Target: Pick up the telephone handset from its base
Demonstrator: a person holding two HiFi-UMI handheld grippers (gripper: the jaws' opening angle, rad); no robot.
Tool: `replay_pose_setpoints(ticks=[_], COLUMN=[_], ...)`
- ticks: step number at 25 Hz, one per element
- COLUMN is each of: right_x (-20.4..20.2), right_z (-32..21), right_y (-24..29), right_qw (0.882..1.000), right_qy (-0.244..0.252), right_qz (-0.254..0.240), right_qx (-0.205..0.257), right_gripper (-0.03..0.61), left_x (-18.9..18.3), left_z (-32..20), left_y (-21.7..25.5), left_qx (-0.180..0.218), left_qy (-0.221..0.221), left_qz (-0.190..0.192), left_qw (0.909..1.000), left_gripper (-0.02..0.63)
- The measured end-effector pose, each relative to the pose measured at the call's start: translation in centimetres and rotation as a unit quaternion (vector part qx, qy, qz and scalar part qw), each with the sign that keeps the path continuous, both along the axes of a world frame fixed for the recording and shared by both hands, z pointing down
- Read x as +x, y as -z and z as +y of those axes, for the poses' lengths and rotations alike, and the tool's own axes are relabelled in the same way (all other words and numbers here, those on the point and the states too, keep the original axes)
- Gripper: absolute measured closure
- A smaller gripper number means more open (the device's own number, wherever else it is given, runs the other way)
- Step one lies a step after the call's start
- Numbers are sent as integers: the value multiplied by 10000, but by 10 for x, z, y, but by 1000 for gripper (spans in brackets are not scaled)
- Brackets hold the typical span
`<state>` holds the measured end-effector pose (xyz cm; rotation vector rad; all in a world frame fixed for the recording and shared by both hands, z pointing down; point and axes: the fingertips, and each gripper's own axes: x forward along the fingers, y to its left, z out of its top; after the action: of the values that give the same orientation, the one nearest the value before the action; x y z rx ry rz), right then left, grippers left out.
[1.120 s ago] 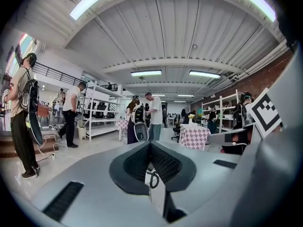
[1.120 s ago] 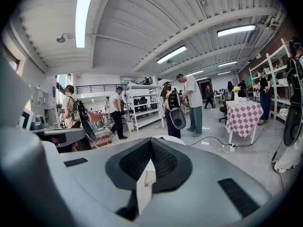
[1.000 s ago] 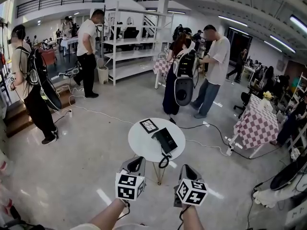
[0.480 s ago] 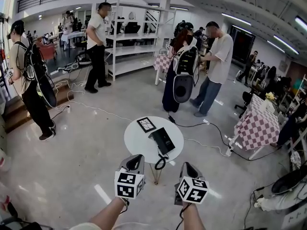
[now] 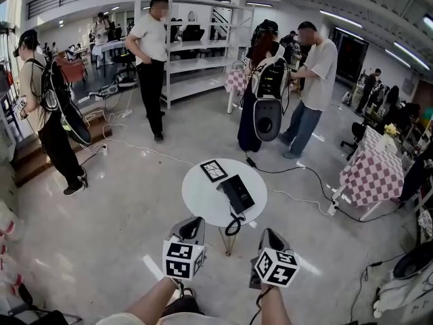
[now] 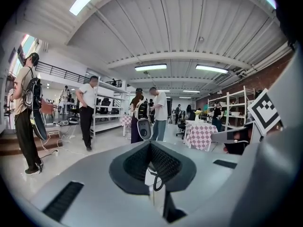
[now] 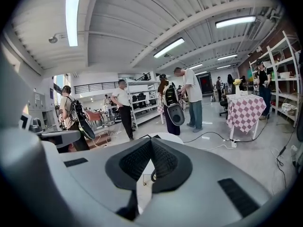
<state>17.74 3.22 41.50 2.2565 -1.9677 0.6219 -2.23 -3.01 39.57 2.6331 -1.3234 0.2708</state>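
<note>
Both tools hang short of the bench's (image 5: 201, 196) near edge. The left hand-held gripper (image 5: 192, 225) and the right hand-held gripper (image 5: 270, 237) are each clenched with nothing between the pads, so neither can take anything until it opens. The telephone (image 5: 237, 193) lies right of the bench's middle, with the handset (image 5: 229, 189) resting on its base; from here it is black on black, and I can only guess that it runs along the side nearer the bench's centre. That is the first risk: a jaw might close on the base's edge instead of the handset and drag the whole set. The curly cord (image 5: 233, 225) droops over the bench's near rim, right in the line of approach. A fingertip could hook it and pull the telephone off. A fast lift could also run the cord taut and tug the base along. The bench looks light on its thin legs, so a hard downward press might rock it. The marker card (image 5: 214, 170) near the bench's far edge could get nudged by a wide reach.
</note>
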Motion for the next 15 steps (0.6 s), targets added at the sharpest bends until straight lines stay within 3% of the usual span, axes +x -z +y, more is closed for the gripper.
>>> replay_pose_setpoints(ticks=[15], right_x=[6], right_z=[-30], right_y=[2], right_qw=[9998], right_qy=[123], right_qz=[148], right_qx=[33], right_gripper=[554], left_x=[16], left_z=[-31], left_y=[2], left_qx=[142], left_qy=[-83], left_qz=[116], left_qw=[9998], left_gripper=[597])
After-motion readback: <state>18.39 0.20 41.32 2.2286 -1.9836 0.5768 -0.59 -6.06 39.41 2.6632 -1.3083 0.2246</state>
